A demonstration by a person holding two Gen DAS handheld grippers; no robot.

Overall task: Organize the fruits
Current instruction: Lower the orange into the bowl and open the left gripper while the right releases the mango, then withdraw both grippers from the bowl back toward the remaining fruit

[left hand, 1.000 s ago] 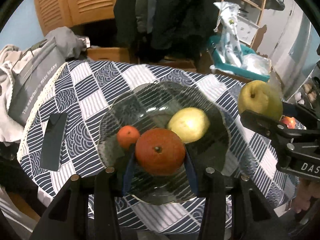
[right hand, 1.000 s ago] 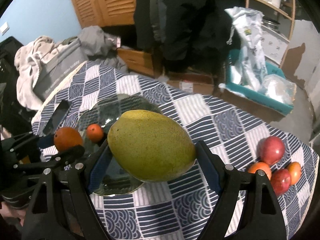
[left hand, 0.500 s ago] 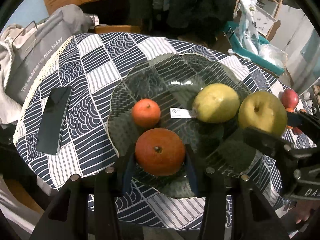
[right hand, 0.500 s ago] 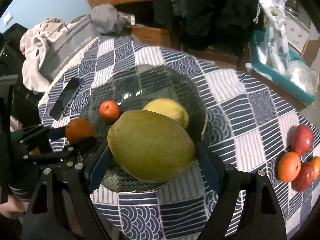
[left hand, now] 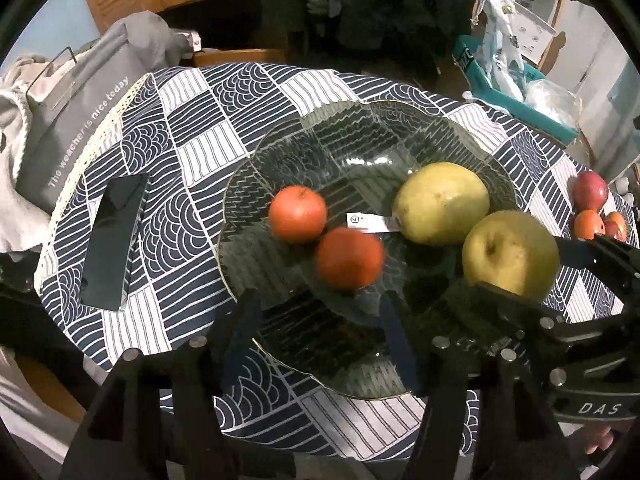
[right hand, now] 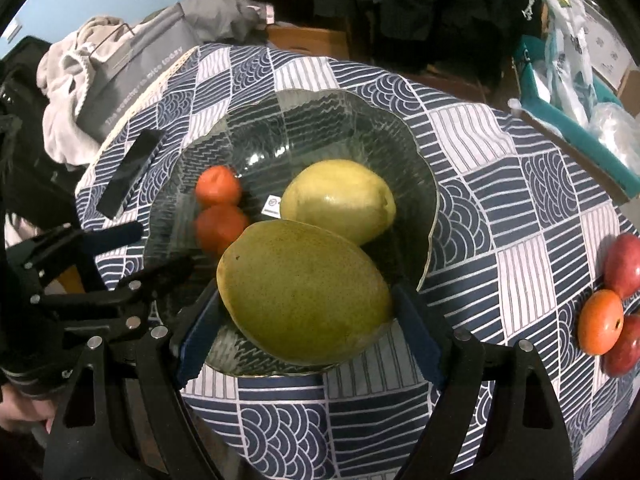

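Just parting off the mango [right hand: 304, 280], crosswise between right gripper [right hand: 304, 302] jaws (left gripper [left hand: 318, 304] also just opened, orange [left hand: 348, 258] loose ahead).

The larger orange [left hand: 349, 258] in the glass bowl [left hand: 400, 128] is motion-blurred; contact with the bowl floor cannot be determined. In the right wrist view, the green mango [right hand: 306, 294] hides the bowl's near floor and the lower edge of the yellow mango [right hand: 340, 200]. At 3 o'clock, the red fruits [right hand: 624, 266] are cut off by the frame edge.
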